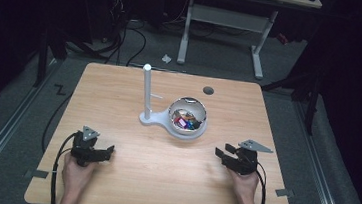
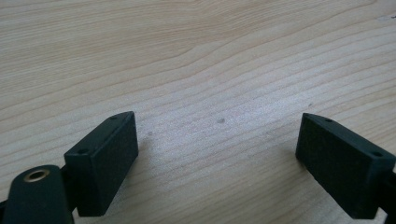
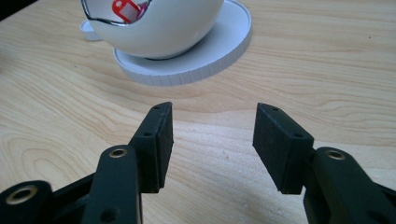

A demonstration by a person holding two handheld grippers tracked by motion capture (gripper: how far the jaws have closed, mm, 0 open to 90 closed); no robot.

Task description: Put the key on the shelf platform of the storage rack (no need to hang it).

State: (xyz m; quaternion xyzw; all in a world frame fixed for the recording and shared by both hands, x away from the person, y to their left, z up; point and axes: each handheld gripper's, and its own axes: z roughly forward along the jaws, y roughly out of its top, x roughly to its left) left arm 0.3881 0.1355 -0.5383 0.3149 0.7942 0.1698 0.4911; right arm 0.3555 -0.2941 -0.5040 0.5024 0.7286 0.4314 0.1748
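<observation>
A white bowl (image 1: 188,117) holding several small coloured pieces rests on a round white base (image 1: 181,131) in the middle of the wooden table (image 1: 120,83). A white upright post (image 1: 146,91) rises from that base's left end. My left gripper (image 1: 106,151) lies low at the near left with its jaws wide apart over bare wood (image 2: 219,121). At the near right, my right gripper (image 1: 223,151) points toward the bowl (image 3: 163,28); its jaws stand apart with nothing between them (image 3: 212,123). A red piece (image 3: 123,10) shows over the bowl's rim.
A dark round hole (image 1: 208,90) sits in the table's far right part. Beyond the far edge stand a white desk frame (image 1: 224,21) and cables on the floor. Bare wood lies between the two grippers.
</observation>
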